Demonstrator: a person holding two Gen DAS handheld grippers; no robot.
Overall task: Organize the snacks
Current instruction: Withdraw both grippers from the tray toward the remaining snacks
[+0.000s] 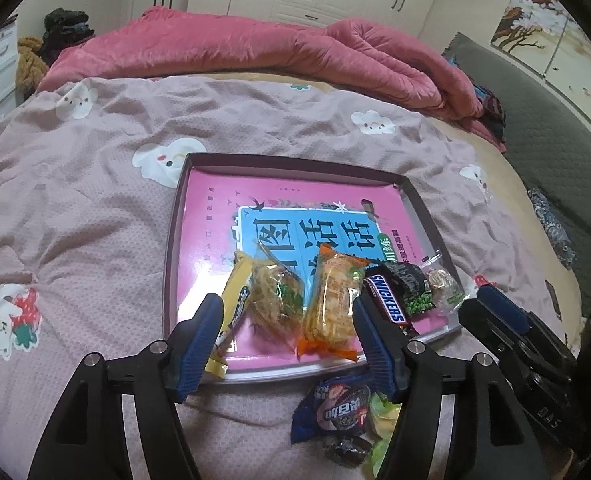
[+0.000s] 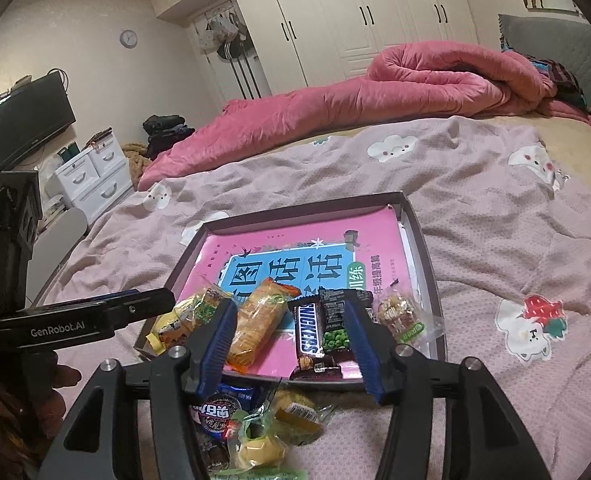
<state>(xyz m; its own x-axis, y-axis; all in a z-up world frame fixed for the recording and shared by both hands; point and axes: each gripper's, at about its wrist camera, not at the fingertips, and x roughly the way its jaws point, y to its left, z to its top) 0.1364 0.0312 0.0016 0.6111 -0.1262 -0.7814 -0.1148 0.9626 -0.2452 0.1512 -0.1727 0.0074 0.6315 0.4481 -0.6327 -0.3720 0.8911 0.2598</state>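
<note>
Left wrist view: the left gripper [image 1: 285, 316] hangs with fingers apart, holding nothing; beyond them two snacks [image 1: 327, 300] lie in the tray [image 1: 295, 168] on the bed [image 1: 75, 200]. Right wrist view: the right gripper [image 2: 289, 320] is also spread and empty, the Snickers [image 2: 309, 328] lying between its fingers, loose sweets [image 2: 255, 420] below.

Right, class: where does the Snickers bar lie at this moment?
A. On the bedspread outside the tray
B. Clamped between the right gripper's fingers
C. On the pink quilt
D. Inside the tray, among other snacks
D: the Snickers bar lies flat inside the tray, between an orange-wrapped snack and a dark green-printed packet.
</note>
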